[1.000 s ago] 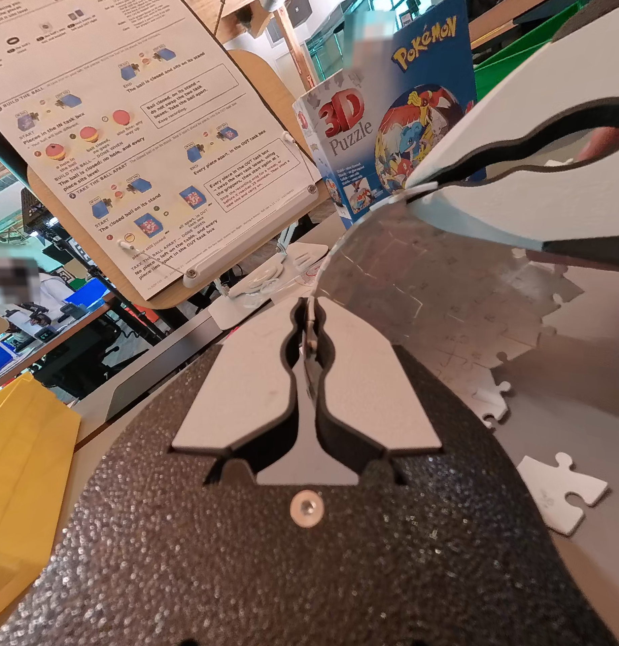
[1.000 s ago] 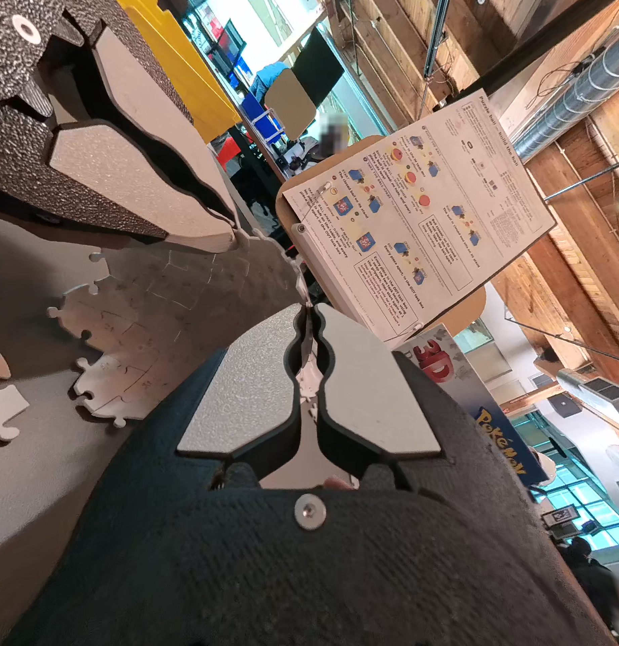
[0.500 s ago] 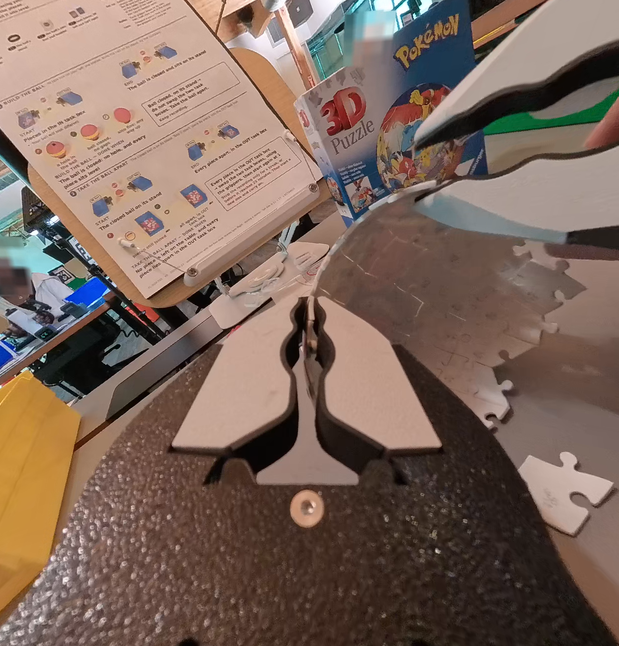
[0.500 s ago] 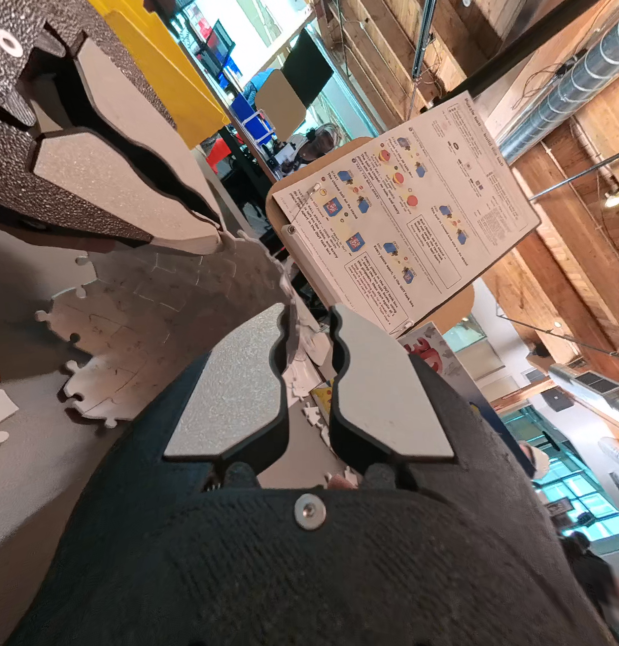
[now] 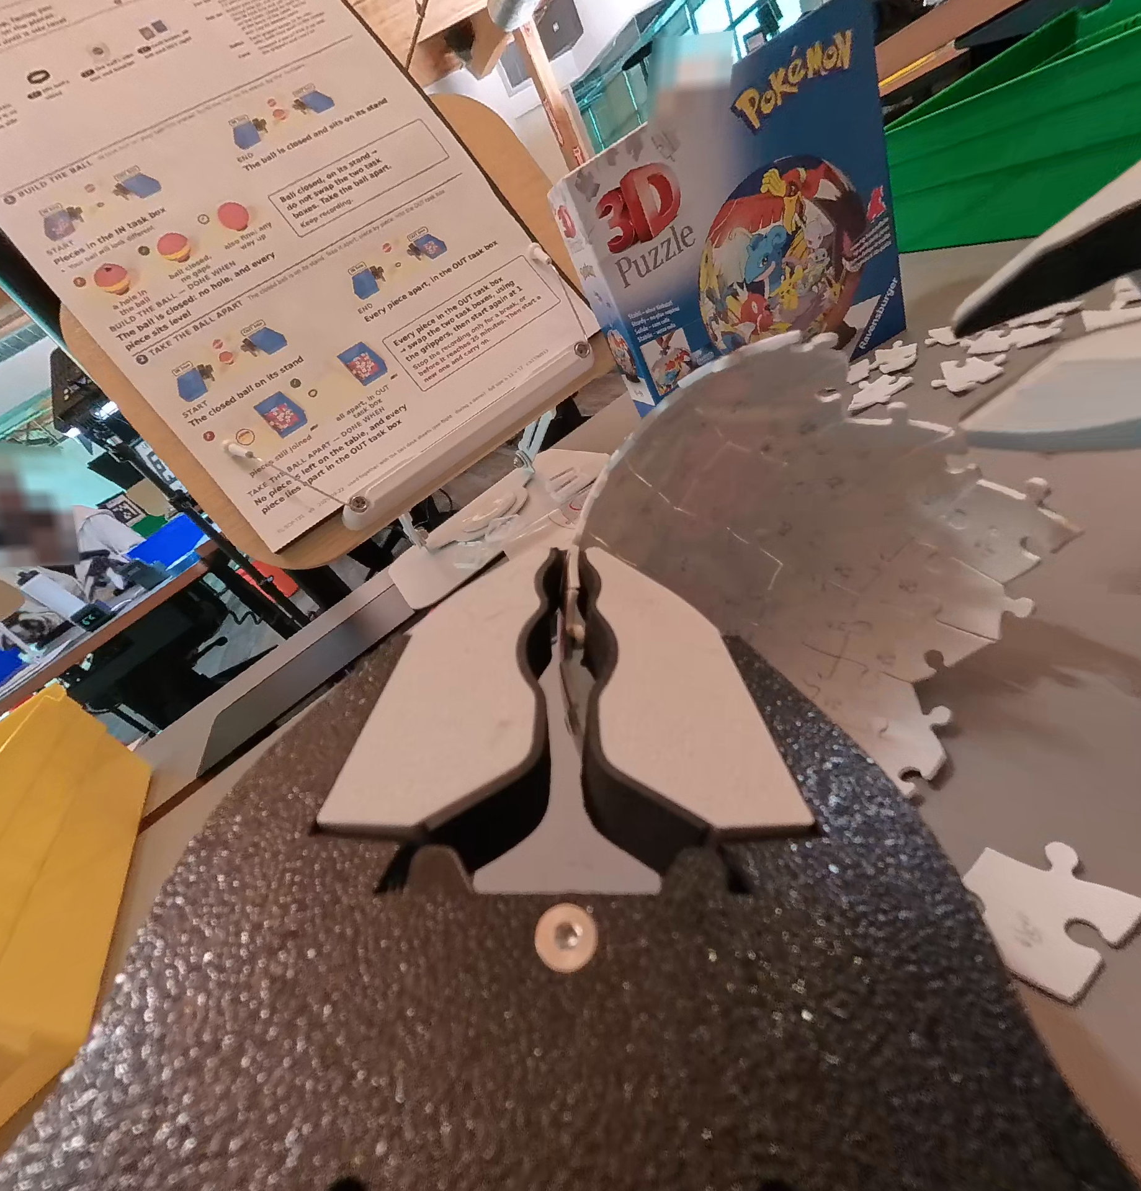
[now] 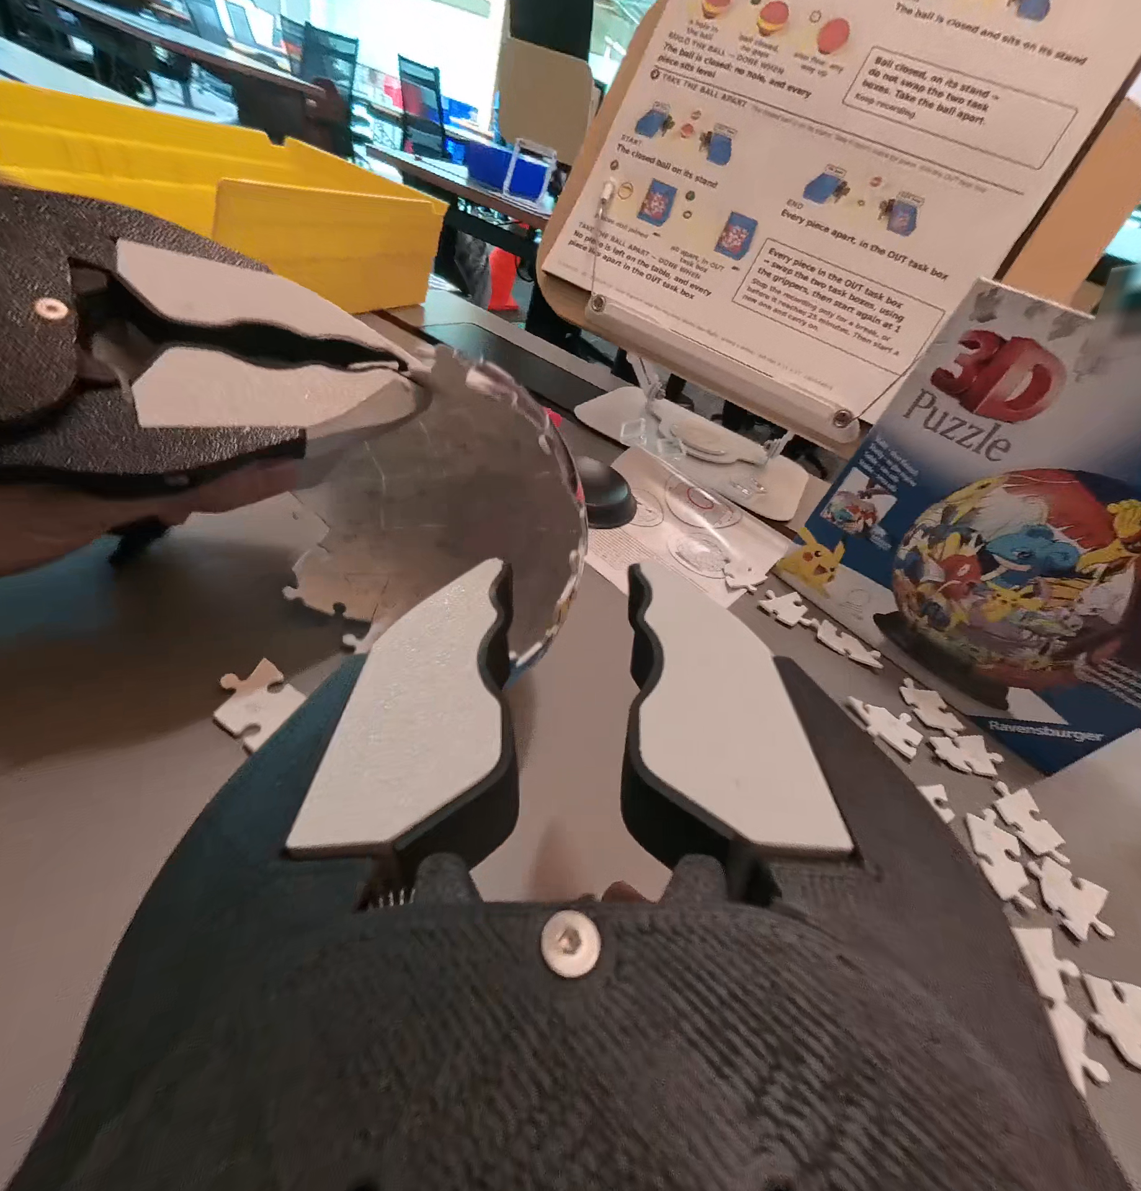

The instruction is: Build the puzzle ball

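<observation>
The left gripper [image 5: 571, 580] was closed on the rim of the partly built puzzle ball [image 5: 799, 548], its two fingers pressed together with the shell's edge pinched between the tips. The shell curved away toward 2 o'clock from that grip, its pale inner face turned to the camera and its jagged lower edge close to the grey table [image 5: 1038, 741]. The right gripper [image 6: 567, 586] stood open with nothing between its fingers, held level just beside the shell, which lay at 11 o'clock from its left fingertip.

In the right wrist view the left gripper [image 6: 413, 377] came in from 9 o'clock, tilted slightly down, gripping the shell's upper rim. That view alone showed the yellow bin [image 6: 232, 193] at 11 o'clock, the clear stand [image 6: 703, 509] behind the shell, and loose pieces [image 6: 1006, 851] scattered along 3 to 4 o'clock.

The left wrist view alone showed a single loose piece [image 5: 1051, 915] at 4 o'clock on the table. Both views showed the instruction sheet [image 5: 245, 245] on its board and the puzzle box [image 5: 767, 245] standing upright beside it.
</observation>
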Demonstrator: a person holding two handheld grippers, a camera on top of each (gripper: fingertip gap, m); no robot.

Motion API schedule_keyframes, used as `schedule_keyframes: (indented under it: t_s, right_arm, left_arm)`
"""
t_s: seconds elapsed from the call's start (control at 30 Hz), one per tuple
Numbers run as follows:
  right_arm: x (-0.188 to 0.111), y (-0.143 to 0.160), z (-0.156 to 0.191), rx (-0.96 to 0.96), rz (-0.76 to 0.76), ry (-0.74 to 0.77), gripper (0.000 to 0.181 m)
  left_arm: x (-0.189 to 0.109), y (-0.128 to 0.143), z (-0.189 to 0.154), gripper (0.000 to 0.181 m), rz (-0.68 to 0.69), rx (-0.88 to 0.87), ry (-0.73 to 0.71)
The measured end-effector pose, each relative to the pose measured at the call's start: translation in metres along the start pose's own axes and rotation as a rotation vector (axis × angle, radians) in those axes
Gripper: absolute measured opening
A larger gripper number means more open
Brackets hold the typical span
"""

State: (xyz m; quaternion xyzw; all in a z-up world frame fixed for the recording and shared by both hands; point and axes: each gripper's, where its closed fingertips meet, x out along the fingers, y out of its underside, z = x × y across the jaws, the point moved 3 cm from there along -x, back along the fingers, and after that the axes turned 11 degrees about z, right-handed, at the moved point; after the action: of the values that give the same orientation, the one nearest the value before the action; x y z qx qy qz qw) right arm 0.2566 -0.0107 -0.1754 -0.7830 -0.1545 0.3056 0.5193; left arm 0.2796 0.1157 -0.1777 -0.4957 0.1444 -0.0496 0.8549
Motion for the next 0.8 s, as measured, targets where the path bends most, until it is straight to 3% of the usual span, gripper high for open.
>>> schedule_keyframes:
  t_s: [0.43, 0.7, 0.8]
  right_arm:
    - [0.018, -0.001, -0.002, -0.047, 0.08, 0.101, 0.001]
    - [0.019, 0.005, -0.001, 0.004, 0.123, 0.075, 0.012]
    - [0.019, 0.004, -0.002, -0.005, 0.121, 0.081, 0.003]
  left_arm:
    - [-0.001, -0.002, -0.001, 0.003, -0.016, 0.039, -0.04]
    - [-0.002, -0.002, -0.001, 0.003, -0.023, 0.039, -0.039]
    - [-0.002, -0.002, -0.001, 0.003, -0.024, 0.038, -0.039]
